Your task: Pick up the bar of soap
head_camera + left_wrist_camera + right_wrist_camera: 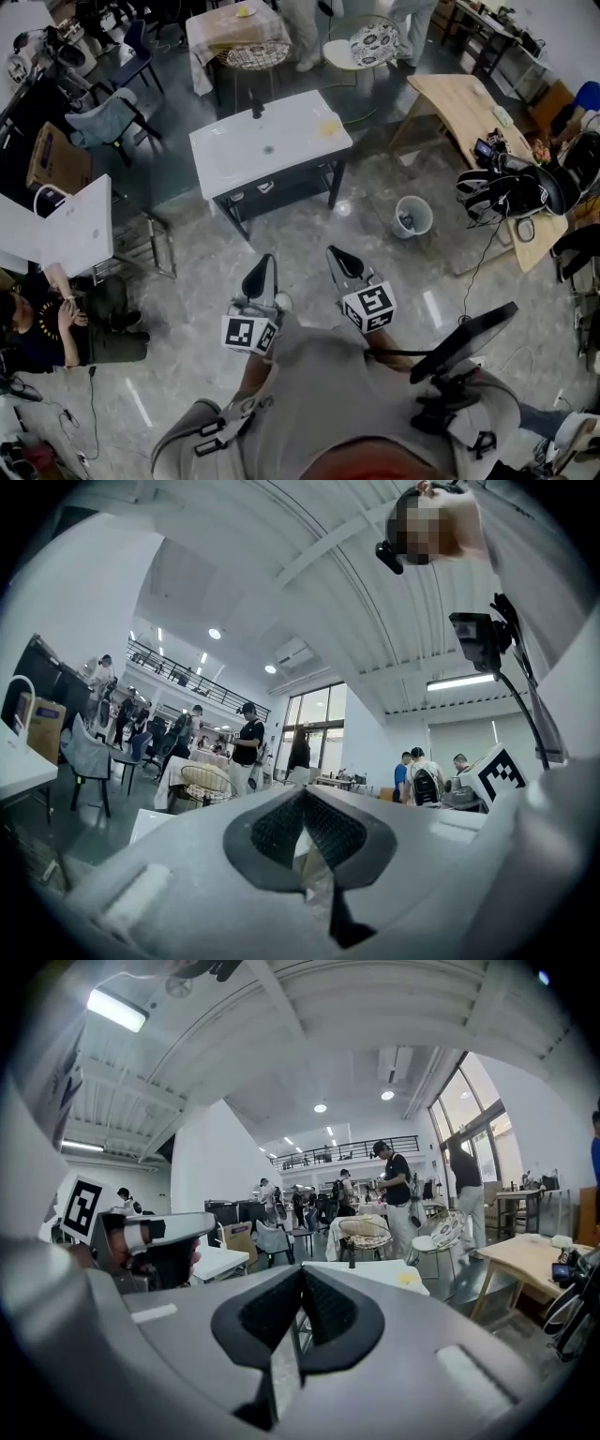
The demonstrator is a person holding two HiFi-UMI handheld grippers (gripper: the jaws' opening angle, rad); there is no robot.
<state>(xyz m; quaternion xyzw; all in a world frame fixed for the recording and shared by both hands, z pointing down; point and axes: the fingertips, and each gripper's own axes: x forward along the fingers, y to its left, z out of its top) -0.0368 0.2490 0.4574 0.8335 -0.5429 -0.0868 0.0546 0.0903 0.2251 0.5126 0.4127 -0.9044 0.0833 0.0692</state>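
On my left, the left gripper [266, 262] hangs above the grey floor [187, 272] with its jaws pressed together on nothing. Ahead of it stands the white basin unit [234, 155], well apart from both grippers. The yellow bar of soap [329, 128] lies on its top near the right-hand corner, right of the dark tap [255, 106]. The right gripper [335, 255], just beside the left one, is clenched too and empty. Further right I see a pale bucket [412, 217] and a wooden table [459, 108].
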